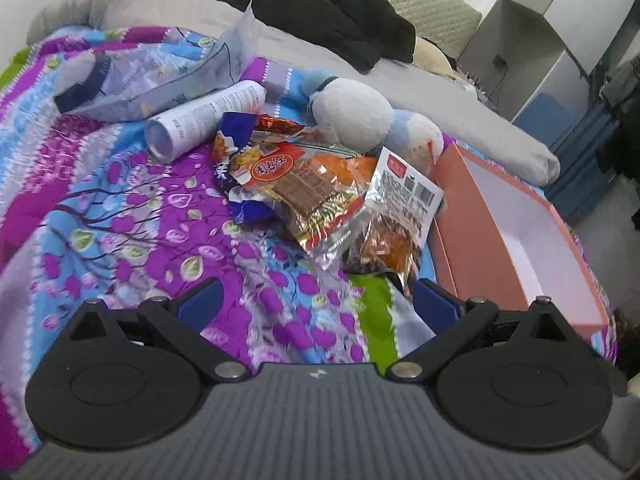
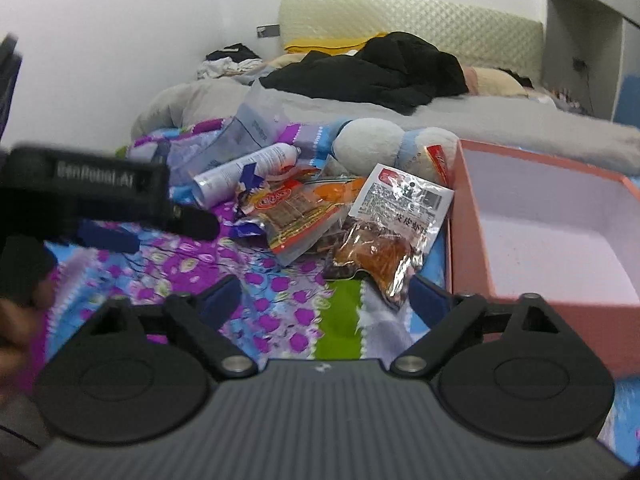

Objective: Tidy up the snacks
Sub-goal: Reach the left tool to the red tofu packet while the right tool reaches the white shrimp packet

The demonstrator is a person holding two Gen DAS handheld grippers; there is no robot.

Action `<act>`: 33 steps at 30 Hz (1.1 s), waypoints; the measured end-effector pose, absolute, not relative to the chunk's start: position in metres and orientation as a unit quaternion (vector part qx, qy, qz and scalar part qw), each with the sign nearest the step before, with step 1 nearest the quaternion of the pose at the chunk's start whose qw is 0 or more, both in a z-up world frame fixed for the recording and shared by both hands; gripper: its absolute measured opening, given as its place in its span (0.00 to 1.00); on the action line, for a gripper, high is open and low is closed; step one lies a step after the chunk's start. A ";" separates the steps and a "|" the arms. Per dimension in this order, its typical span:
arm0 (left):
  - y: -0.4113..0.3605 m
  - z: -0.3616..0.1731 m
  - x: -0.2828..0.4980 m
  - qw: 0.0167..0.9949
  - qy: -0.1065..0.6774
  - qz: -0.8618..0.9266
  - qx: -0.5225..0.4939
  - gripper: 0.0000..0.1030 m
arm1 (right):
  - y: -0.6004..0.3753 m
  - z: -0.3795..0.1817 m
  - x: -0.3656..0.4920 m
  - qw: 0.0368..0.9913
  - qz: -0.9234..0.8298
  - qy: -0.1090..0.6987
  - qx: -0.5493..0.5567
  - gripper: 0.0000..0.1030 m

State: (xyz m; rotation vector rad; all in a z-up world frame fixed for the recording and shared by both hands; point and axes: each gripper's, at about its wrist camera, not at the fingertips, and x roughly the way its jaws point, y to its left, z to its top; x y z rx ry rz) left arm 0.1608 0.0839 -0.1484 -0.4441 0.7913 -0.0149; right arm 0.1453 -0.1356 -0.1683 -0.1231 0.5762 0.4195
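Observation:
A pile of snack packets lies on the flowered bedspread: a red and orange packet, a clear packet with a white label, and a blue wrapper under them. An open pink box with a white inside stands to their right, with nothing in it. My left gripper is open and empty, just short of the pile. My right gripper is open and empty, its right finger by the clear packet's corner. The left gripper's body shows blurred at the left of the right wrist view.
A white spray can and a clear plastic bag lie behind the pile. A white and blue plush toy sits beside the box. Black clothes and a grey blanket lie further back.

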 end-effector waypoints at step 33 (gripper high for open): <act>0.099 -0.240 0.297 0.848 0.398 -0.039 -0.346 0.32 | -0.092 -0.260 0.278 0.936 0.154 0.300 -0.105 0.61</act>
